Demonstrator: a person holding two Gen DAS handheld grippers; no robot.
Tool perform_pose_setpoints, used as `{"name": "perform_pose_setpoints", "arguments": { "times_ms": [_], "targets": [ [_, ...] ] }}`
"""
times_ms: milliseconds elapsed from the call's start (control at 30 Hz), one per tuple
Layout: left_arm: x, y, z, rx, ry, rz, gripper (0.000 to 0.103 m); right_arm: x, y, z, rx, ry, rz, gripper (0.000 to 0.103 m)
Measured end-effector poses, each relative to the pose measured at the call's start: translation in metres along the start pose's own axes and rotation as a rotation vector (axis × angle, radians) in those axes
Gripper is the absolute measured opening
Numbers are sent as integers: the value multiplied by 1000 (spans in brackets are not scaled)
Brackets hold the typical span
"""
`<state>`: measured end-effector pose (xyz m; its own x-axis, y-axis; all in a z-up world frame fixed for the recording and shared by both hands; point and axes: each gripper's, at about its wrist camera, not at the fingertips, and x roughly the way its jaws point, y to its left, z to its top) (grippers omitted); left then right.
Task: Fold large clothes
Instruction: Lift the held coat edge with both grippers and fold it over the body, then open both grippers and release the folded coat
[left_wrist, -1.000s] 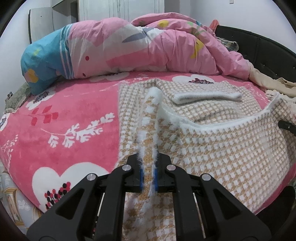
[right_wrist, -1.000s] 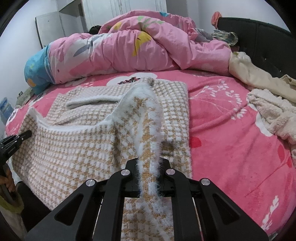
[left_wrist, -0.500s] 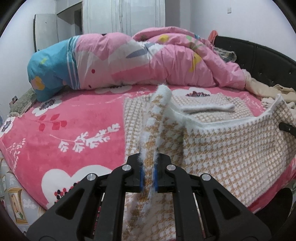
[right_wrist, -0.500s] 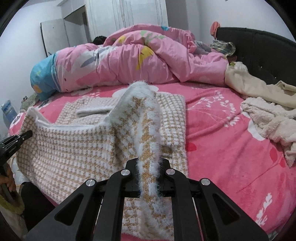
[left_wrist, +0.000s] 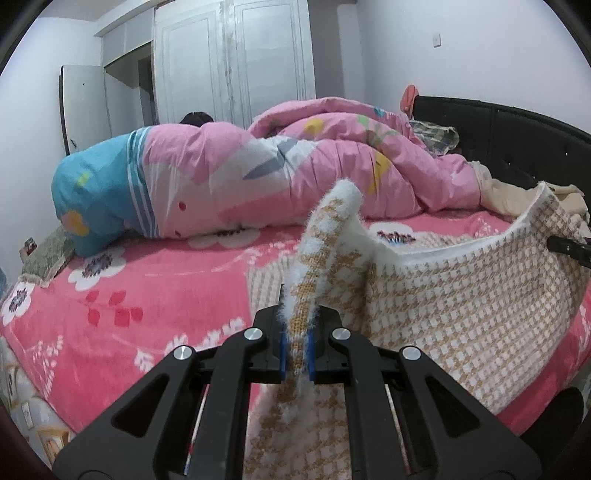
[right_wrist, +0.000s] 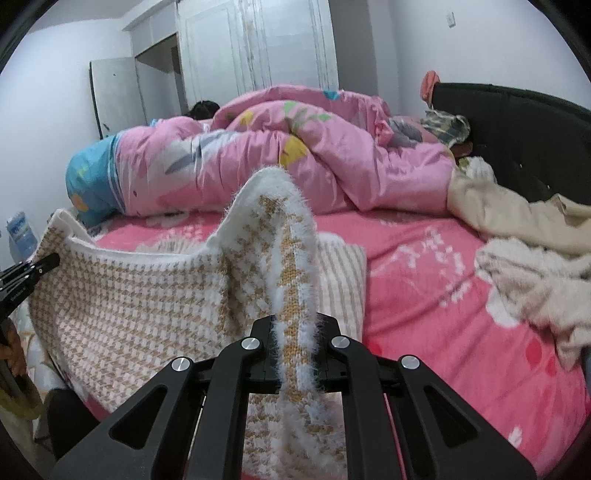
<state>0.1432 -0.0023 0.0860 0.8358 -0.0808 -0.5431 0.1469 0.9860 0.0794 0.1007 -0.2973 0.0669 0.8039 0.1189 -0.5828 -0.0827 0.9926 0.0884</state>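
Left wrist view: the left gripper (left_wrist: 295, 349) is clenched on a fuzzy white edge of the houndstooth knit garment (left_wrist: 461, 295), a tan-and-white piece. The pinched edge stands up in a ridge above the blue pads. From there the fabric hangs in a lifted sheet toward the right edge of the bed (left_wrist: 147, 295), where the tip of the right gripper (left_wrist: 569, 249) shows beside the other raised corner. The far part of the garment lies flat on the pink flowered bedcover, near the bed's middle. A bunched pink duvet (left_wrist: 295, 166) lies along the far edge of the bed, with a black headboard (left_wrist: 517, 129) at the right.

Right wrist view: the right gripper (right_wrist: 297, 356) is clamped on the garment's (right_wrist: 129, 295) other fuzzy edge, which stands up in a ridge in the same way. The sheet stretches left to the left gripper (right_wrist: 33, 269) at the near left edge of the bed (right_wrist: 443, 314). Cream clothes (right_wrist: 535, 266) are heaped near the bed's right edge, apart from the garment.
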Motion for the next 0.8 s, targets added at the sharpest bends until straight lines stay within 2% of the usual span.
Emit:
{"name": "perform_pose_setpoints", "arguments": {
  "times_ms": [167, 367, 467, 600, 633, 667, 700, 733, 767, 800],
  "targets": [
    [32, 15, 37, -10, -10, -6, 7, 37, -4, 49, -25, -16, 17, 8],
    [111, 27, 75, 17, 49, 17, 7, 115, -4, 98, -53, 22, 27, 8],
    [163, 34, 79, 30, 119, 29, 7, 159, -8, 103, -30, 76, 44, 8],
    [236, 44, 61, 16, 299, 10, 12, 226, -26, 88, 27, 208, 79, 10],
    [253, 46, 54, 6, 355, 2, 15, 241, -33, 81, 50, 260, 88, 16],
    [263, 48, 49, -5, 389, -8, 19, 250, -39, 76, 66, 295, 90, 32],
    [272, 53, 44, -24, 424, -18, 23, 262, -49, 68, 91, 352, 87, 42],
    [276, 60, 41, -54, 440, -30, 31, 265, -54, 65, 106, 375, 86, 60],
    [276, 68, 40, -90, 438, -42, 35, 266, -63, 63, 131, 391, 100, 66],
    [274, 76, 42, -126, 429, -54, 35, 262, -73, 62, 166, 395, 136, 66]
  ]
}}
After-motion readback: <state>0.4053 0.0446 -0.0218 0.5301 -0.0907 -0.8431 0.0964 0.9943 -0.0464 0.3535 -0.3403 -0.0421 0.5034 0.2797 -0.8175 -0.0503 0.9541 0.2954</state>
